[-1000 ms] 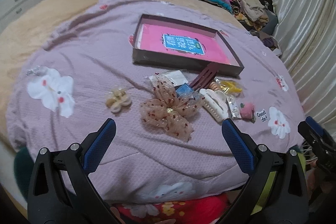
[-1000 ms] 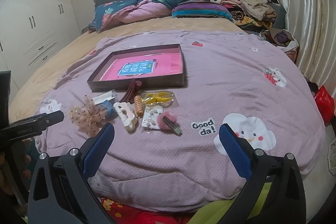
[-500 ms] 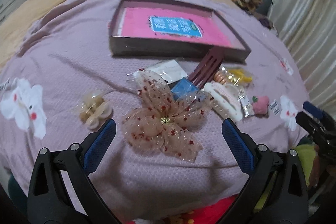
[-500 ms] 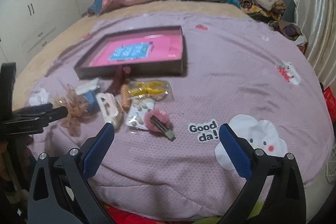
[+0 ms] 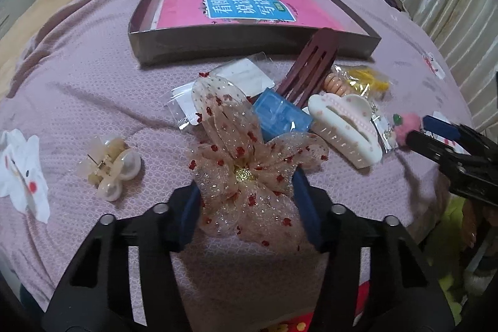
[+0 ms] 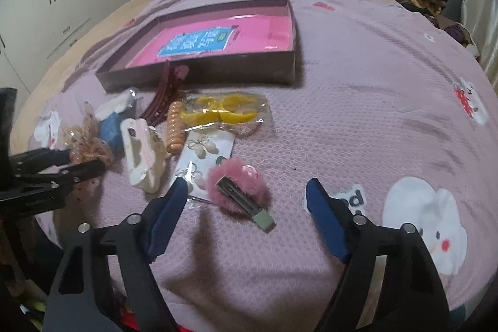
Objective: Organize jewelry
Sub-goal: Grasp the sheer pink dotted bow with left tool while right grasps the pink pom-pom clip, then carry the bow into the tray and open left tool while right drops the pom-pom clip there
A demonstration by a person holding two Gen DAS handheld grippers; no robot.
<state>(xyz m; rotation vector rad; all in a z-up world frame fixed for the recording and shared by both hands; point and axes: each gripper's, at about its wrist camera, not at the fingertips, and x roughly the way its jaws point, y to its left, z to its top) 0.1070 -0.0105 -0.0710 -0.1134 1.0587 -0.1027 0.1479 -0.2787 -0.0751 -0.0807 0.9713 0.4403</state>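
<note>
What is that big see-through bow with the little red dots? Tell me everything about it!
The bow is a hair bow of sheer beige net that looks glittery, dotted with tiny red flowers, with a gold knot in the middle. It lies flat on the purple blanket; one loop overlaps a blue box and a clear packet. The left gripper straddles its lower loops, jaws closing.

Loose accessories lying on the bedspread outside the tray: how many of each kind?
Hair clips: 4 (pearl, white claw, maroon, pink fluffy)
Bow: 1
Spiral hair tie: 1
Plastic packets: 3 (white card, yellow, earrings)
Blue box: 1
Total: 10
</note>
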